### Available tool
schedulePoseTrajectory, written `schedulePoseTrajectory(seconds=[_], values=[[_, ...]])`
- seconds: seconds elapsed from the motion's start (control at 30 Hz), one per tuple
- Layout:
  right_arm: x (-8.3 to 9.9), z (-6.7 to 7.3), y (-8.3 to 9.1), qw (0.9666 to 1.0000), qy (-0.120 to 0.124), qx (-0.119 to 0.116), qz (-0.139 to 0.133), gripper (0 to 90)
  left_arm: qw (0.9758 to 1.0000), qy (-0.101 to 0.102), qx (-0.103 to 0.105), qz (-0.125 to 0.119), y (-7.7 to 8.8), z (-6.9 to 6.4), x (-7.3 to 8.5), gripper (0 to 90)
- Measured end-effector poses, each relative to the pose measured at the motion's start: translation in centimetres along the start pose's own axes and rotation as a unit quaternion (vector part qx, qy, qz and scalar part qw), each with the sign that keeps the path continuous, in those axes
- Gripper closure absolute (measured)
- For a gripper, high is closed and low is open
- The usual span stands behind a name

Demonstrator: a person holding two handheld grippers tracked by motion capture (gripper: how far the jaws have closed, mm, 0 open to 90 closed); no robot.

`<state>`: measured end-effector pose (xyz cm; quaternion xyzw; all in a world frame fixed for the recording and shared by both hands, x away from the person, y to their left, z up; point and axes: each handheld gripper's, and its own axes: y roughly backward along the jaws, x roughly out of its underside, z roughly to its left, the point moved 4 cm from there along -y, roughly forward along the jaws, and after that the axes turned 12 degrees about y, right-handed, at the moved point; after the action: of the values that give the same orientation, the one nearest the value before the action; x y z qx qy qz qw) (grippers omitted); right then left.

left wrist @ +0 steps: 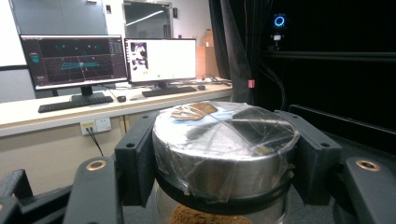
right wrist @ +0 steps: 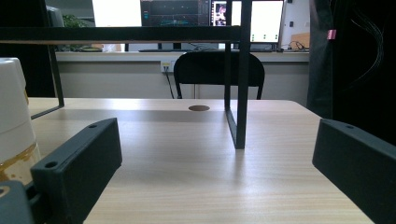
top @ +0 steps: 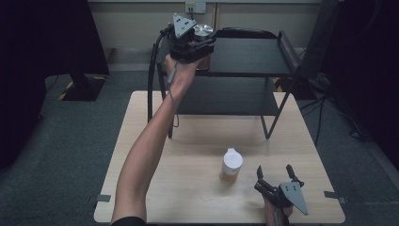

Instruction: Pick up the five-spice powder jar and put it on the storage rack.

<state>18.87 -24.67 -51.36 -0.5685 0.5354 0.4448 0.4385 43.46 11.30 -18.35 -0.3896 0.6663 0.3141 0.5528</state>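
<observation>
In the high view, the left gripper (top: 200, 44) is grasping a silver-lidded jar (top: 203, 32) at the left front corner of the black shelf rack's (top: 249, 56) top tier, whose surface to the right is lying bare. The right gripper (top: 275, 176) is resting with jaws spread near the table's (top: 188, 141) right front corner, just beside a white-capped bottle (top: 231, 165).

In the left gripper view, both pads (left wrist: 135, 158) are pressing the jar's (left wrist: 224, 149) plastic-wrapped metal lid; brown contents are showing below.

In the right gripper view, the released jaws are framing bare tabletop (right wrist: 187, 154), with the bottle (right wrist: 14, 126) standing at the left.
</observation>
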Motion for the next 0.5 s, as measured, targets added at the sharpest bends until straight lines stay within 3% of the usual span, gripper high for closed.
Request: schedulePoseTrajectory(seconds=[0.13,0.37,0.5], values=[[0.0,0.02,0.0,1.0,0.0,0.001,0.0,0.0,0.9998,0.016,-0.007,0.005,-0.24,0.13,-0.17,35.2],[-0.01,0.05,0.0,1.0,0.0,0.002,0.0,0.0,0.9998,0.013,-0.009,0.011,-0.29,-0.01,-0.31,33.6],[0.0,0.03,0.0,1.0,0.0,0.001,0.0,0.0,0.9997,0.009,-0.013,0.017,-0.3,-0.17,-0.26,20.4]])
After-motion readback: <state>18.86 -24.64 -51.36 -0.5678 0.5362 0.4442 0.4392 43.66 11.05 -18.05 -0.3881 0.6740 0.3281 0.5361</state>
